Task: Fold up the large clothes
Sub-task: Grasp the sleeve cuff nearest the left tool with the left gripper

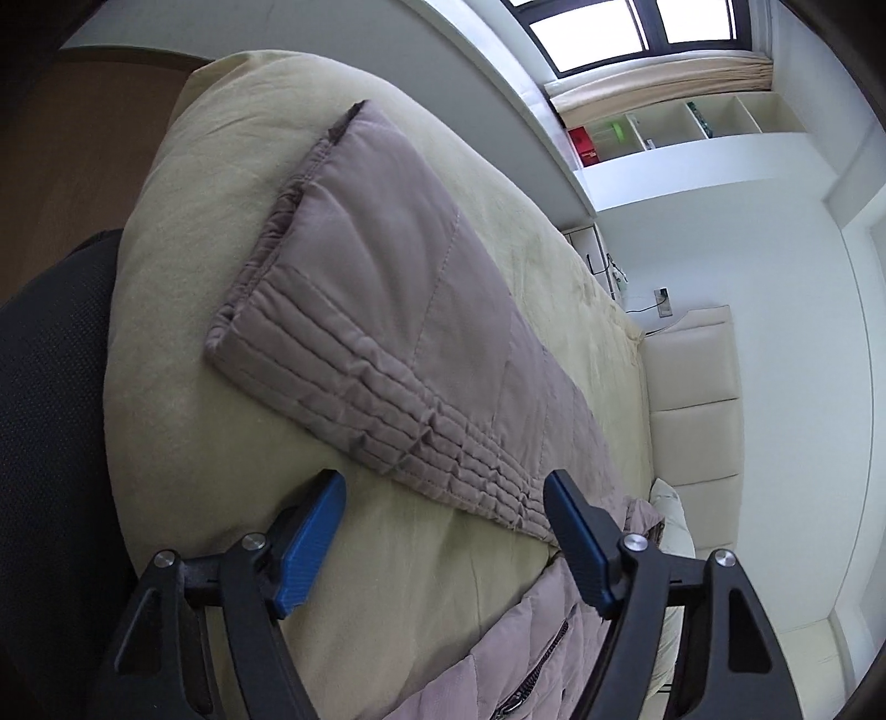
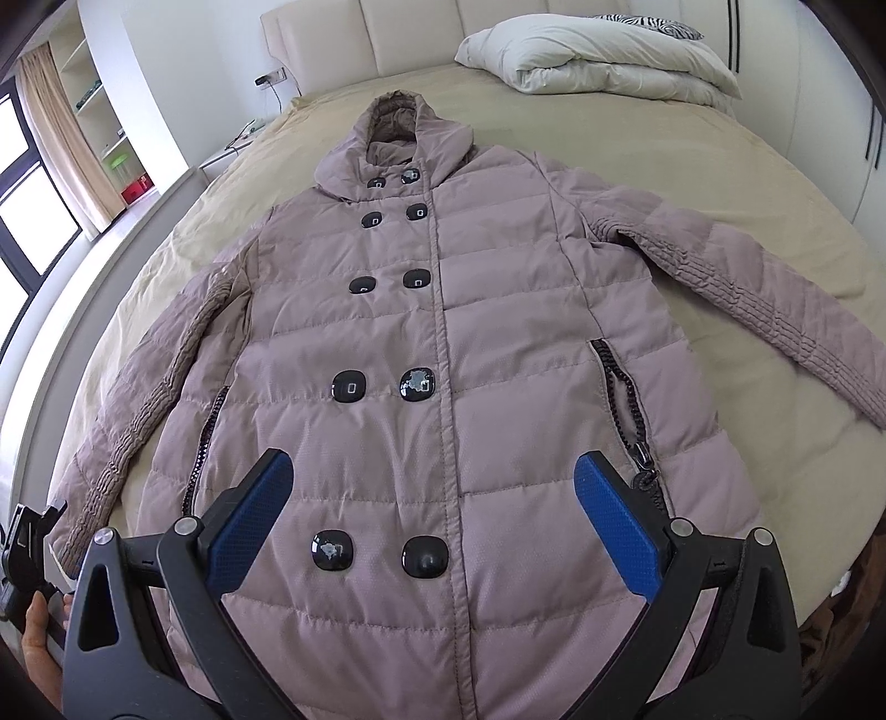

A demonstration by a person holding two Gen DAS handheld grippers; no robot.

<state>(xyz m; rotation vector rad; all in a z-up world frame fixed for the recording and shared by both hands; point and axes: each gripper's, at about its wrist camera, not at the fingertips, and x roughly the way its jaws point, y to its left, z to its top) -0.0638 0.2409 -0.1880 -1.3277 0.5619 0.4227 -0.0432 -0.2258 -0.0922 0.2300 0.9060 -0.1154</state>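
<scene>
A mauve padded hooded coat (image 2: 498, 343) with black buttons lies flat, front up, on the bed (image 2: 637, 144), both sleeves spread outward. My right gripper (image 2: 432, 471) is open and empty, hovering above the coat's lower front. My left gripper (image 1: 446, 487) is open and empty, just above the coat's left sleeve (image 1: 387, 310), near its ribbed underside; the cuff points away from me. The coat's side with a zip pocket (image 1: 531, 670) shows at the bottom of the left wrist view. The left gripper also shows at the right wrist view's lower left edge (image 2: 25, 554).
The bed has a beige sheet (image 1: 183, 288) and a cream padded headboard (image 2: 410, 33). A folded white duvet (image 2: 598, 50) lies at the head. A window (image 1: 626, 27), white shelves (image 1: 692, 122) and a wall run along the left side. A dark chair (image 1: 50, 415) stands at the bed's foot.
</scene>
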